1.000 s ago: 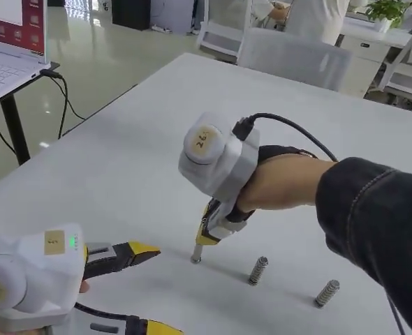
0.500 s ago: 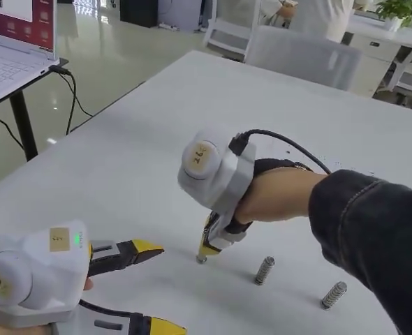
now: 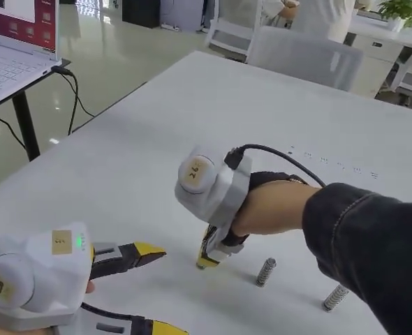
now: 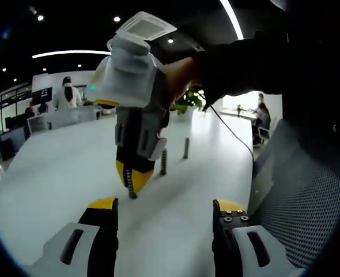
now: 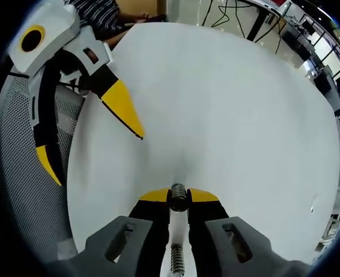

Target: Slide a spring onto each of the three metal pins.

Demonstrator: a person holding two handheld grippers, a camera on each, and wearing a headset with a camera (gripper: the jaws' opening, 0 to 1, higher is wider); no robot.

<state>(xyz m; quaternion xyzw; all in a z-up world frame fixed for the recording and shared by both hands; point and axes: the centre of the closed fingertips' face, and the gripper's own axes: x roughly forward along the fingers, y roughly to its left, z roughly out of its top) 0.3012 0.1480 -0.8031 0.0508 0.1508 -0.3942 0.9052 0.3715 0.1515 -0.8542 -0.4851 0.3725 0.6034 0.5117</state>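
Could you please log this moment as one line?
right gripper: shut on spring, tip down at table | left gripper: open, empty | two other springs: standing on table

3 springs (image 3: pixel 265 271) — 1 left gripper (image 4: pixel 165 203) + 1 right gripper (image 3: pixel 207 259), 2 total — 1 laptop (image 3: pixel 10 42).

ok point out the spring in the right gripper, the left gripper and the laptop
spring (image 5: pixel 178 196): right gripper view, top coils between the jaws
left gripper (image 4: pixel 165 205): left gripper view, midway between its fingertips
laptop (image 3: pixel 7 70): head view, keyboard
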